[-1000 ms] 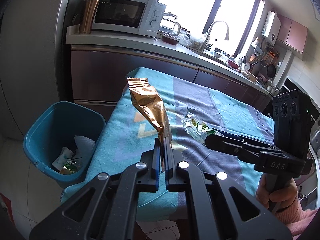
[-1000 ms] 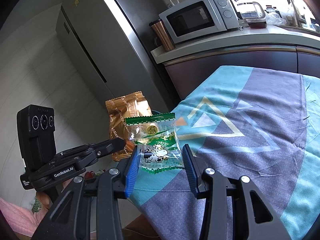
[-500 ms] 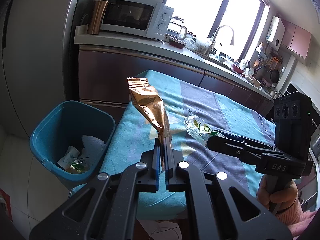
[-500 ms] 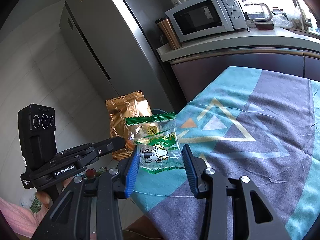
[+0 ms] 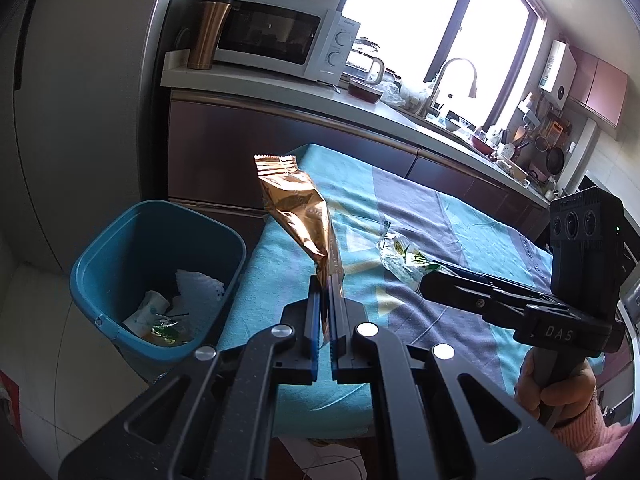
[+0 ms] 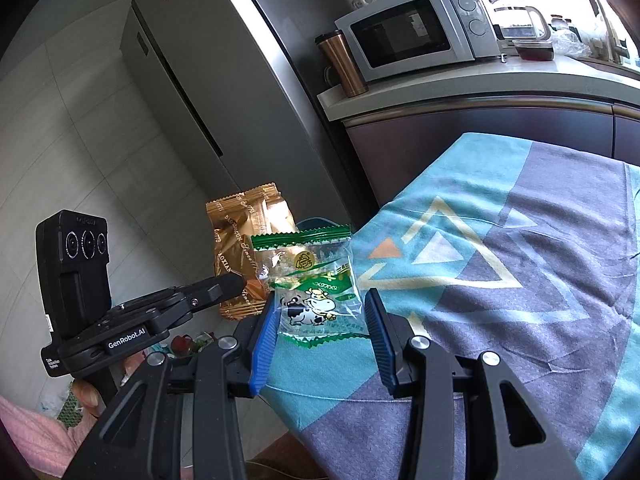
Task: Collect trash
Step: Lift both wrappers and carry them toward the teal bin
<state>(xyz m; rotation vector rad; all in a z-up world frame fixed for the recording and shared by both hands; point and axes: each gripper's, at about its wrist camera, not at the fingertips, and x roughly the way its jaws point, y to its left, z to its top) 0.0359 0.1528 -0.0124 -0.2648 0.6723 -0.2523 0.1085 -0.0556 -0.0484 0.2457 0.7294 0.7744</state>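
My left gripper [image 5: 329, 286] is shut on a gold snack wrapper [image 5: 298, 206] and holds it upright over the table's left edge, beside the blue trash bin [image 5: 100, 304]. The wrapper also shows in the right wrist view [image 6: 244, 248]. My right gripper [image 6: 320, 320] is shut on a clear green candy wrapper with a cow on it [image 6: 316, 280], held by its side edges above the table. That wrapper shows in the left wrist view [image 5: 400, 258], right of the gold one. The bin holds paper and wrappers.
The table has a teal and grey cloth [image 6: 520, 272]. Behind it runs a dark cabinet with a counter [image 5: 280, 92], a microwave [image 5: 276, 36] and a copper tumbler [image 5: 208, 32]. A tall steel fridge [image 6: 224, 80] stands left of the bin.
Both grippers have shifted left toward the bin, each still holding its wrapper. The bin now sits closer to the gold wrapper in the left wrist view.
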